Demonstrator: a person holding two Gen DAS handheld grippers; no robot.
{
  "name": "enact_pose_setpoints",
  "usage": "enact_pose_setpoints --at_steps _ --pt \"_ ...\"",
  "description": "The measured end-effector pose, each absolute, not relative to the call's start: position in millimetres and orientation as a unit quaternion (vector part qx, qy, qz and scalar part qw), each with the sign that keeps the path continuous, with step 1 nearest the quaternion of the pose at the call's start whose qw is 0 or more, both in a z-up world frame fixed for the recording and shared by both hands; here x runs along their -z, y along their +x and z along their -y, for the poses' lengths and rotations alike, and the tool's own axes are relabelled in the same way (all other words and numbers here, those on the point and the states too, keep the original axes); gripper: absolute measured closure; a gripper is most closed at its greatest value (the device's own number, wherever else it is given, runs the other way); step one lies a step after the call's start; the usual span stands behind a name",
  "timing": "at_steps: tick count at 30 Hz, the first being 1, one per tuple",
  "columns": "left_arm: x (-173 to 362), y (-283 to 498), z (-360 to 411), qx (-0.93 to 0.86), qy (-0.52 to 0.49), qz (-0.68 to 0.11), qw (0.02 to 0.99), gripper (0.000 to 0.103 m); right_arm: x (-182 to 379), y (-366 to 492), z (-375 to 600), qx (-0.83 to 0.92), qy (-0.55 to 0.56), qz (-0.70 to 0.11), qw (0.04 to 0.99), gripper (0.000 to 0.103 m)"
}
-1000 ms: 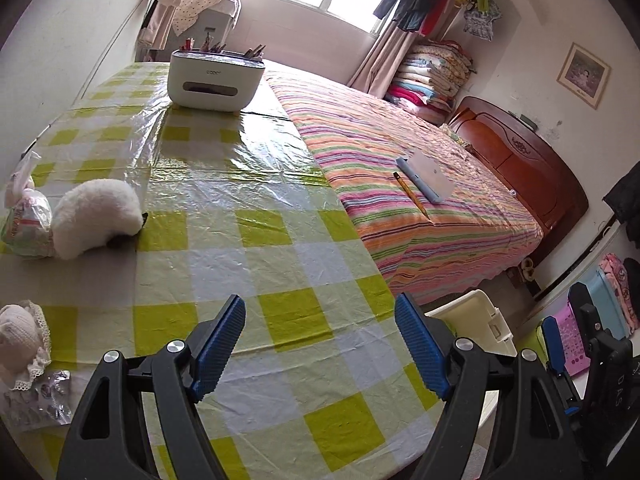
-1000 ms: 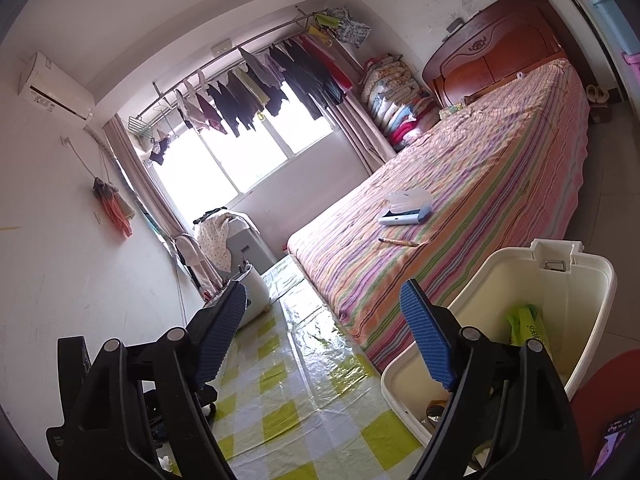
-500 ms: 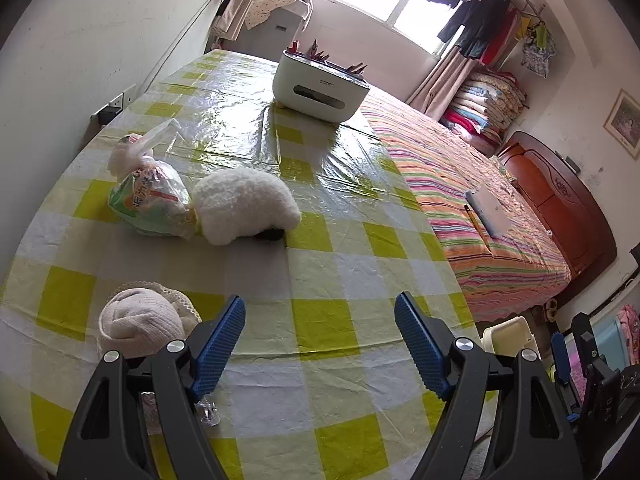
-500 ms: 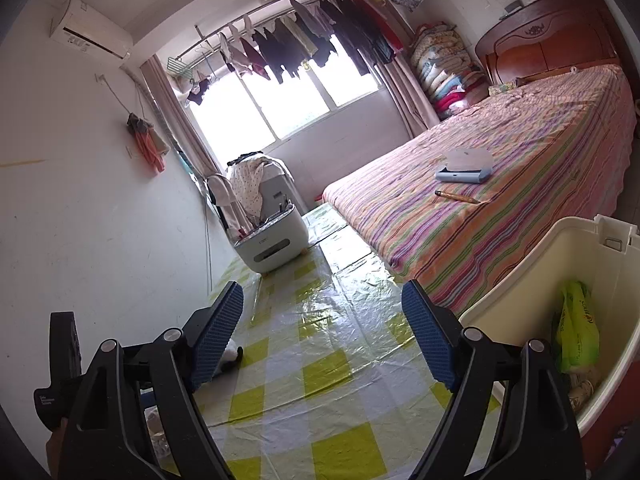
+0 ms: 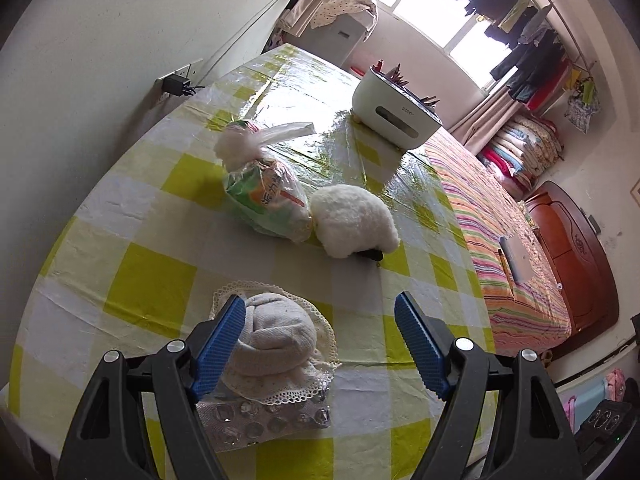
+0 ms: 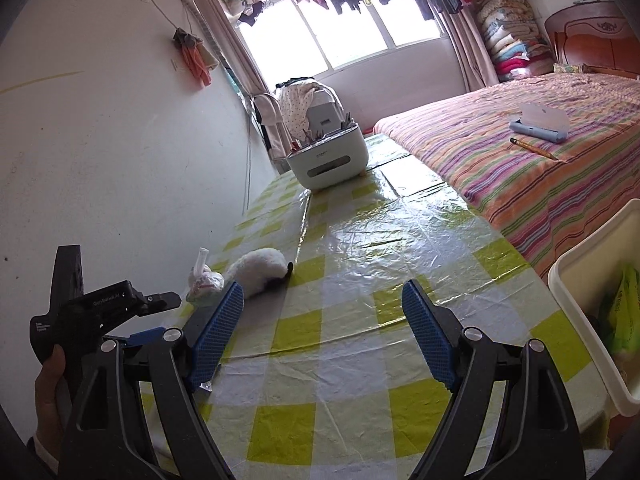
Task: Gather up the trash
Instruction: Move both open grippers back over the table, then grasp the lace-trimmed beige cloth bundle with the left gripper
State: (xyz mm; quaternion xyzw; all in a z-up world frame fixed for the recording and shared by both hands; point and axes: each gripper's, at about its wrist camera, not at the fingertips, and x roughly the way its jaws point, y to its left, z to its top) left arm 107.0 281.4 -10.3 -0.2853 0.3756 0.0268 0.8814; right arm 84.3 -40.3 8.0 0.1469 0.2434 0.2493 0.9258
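Observation:
On the yellow-checked table [image 5: 152, 272], a rolled cream cloth with a lace edge [image 5: 280, 336] lies on a clear blister sheet [image 5: 264, 420]. My left gripper [image 5: 320, 344] hangs open over them, its left finger beside the roll and nothing pressed. Further back lie a tied plastic bag with a green and orange packet [image 5: 268, 196] and a white fluffy item [image 5: 354, 222]. My right gripper [image 6: 322, 332] is open and empty above the tablecloth. At the right stands a white bin [image 6: 580, 280] with a green bag [image 6: 624, 308] inside.
A white organiser box [image 5: 394, 110] with pens stands at the table's far end. The striped bed [image 6: 520, 152] runs along the table's right side. A wall with a socket [image 5: 176, 80] borders the left. A hand [image 6: 48, 384] holds the left tool's black body [image 6: 100, 312].
Both views have swung left along the table. The rolled cloth has come between my left fingers, and the bin has slid to the right edge of the right view. The jaws look unchanged.

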Motion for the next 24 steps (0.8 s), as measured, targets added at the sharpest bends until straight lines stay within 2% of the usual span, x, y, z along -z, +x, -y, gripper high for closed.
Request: enact_pose_setpoints --at_steps 7,12,18,20,21,22,24 --pt "20.8 106.4 -299.8 -0.043 -0.299 -0.387 0.871 0.028 -2.5 65.3 -16.3 -0.357 0.089 -0.280 0.887 0.023" --pt "38.8 125.0 -302.6 -0.036 -0.320 -0.424 0.846 0.028 0.7 45.8 -44.9 -0.399 0.046 -0.282 0.871 0.023" --pt "44.0 133.0 -295.4 -0.045 -0.291 -0.429 0.854 0.028 1.4 52.8 -39.9 -0.397 0.059 -0.288 0.869 0.023" --pt "44.9 133.4 -294.1 -0.051 -0.278 -0.430 0.857 0.037 2.2 57.5 -38.9 -0.397 0.065 -0.293 0.867 0.023" --pt "45.3 133.4 -294.0 -0.058 -0.269 -0.432 0.859 0.050 2.7 58.0 -38.9 -0.396 0.066 -0.295 0.867 0.023" --pt "45.9 133.1 -295.3 -0.050 -0.275 -0.430 0.859 0.055 3.3 58.4 -39.0 -0.396 0.066 -0.297 0.867 0.023" --pt "47.3 132.3 -299.9 -0.043 -0.287 -0.429 0.855 0.057 4.4 60.5 -42.2 -0.398 0.063 -0.300 0.865 0.023"
